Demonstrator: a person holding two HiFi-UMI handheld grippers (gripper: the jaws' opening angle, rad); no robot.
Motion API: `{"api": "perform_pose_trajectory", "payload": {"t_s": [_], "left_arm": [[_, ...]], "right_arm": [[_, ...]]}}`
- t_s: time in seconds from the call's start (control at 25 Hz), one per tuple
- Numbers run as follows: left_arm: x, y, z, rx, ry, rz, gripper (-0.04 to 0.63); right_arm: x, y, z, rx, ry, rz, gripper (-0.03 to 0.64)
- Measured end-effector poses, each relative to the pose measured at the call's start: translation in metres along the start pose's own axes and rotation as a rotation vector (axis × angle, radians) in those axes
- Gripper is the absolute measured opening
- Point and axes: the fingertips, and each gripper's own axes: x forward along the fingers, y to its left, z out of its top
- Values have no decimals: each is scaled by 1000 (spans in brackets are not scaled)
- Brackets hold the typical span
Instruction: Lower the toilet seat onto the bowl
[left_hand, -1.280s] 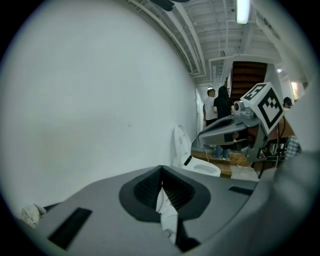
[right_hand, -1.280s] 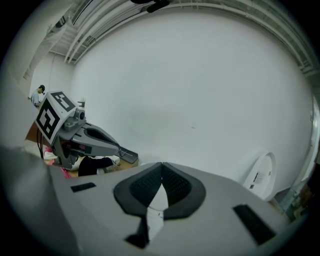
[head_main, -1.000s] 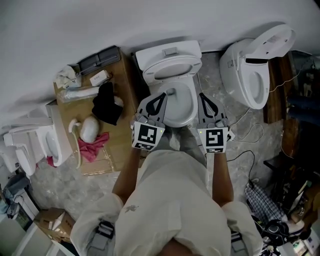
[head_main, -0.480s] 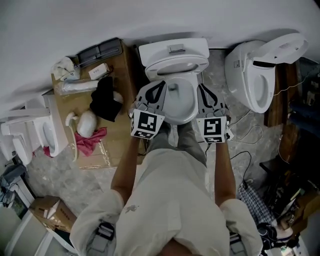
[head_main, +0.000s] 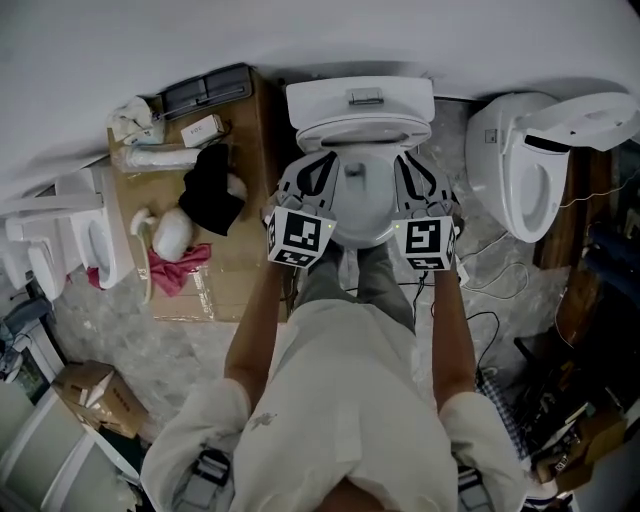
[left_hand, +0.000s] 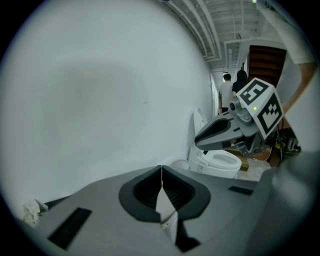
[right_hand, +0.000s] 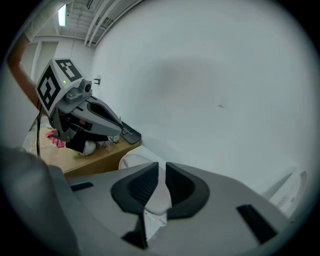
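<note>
Left gripper (left_hand: 161, 175): jaws stood shut tip to tip, empty. Right gripper (right_hand: 161, 172): jaws narrowly apart, had just been opening, nothing pinched. Toilet seat (head_main: 362, 131): lay between both grippers, at bowl's (head_main: 365, 218) tank end.

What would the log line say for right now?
toilet seat: looks raised | left gripper: shut, empty | right gripper: jaws just opening, nothing gripped | both flanking bowl

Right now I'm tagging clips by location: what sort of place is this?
Probably a storeroom or test space, not a home bathroom: a middle toilet, a right toilet and a left toilet share the floor with a cardboard sheet.
</note>
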Motion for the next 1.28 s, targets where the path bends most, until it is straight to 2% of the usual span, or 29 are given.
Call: {"api": "perform_pose_trajectory", "payload": {"t_s": [0.24, 0.56, 0.96, 1.28], "left_arm": [[23, 3, -4, -9, 26, 41, 20], [52, 6, -17, -14, 68, 79, 35], [73, 11, -31, -16, 108, 90, 77], [79, 12, -31, -7, 110, 89, 94]], "right_arm": [[27, -10, -11, -43, 10, 40, 70], [64, -7, -24, -152, 27, 93, 110], [99, -9, -39, -274, 72, 121, 167], [115, -4, -50, -303, 96, 124, 187]]}}
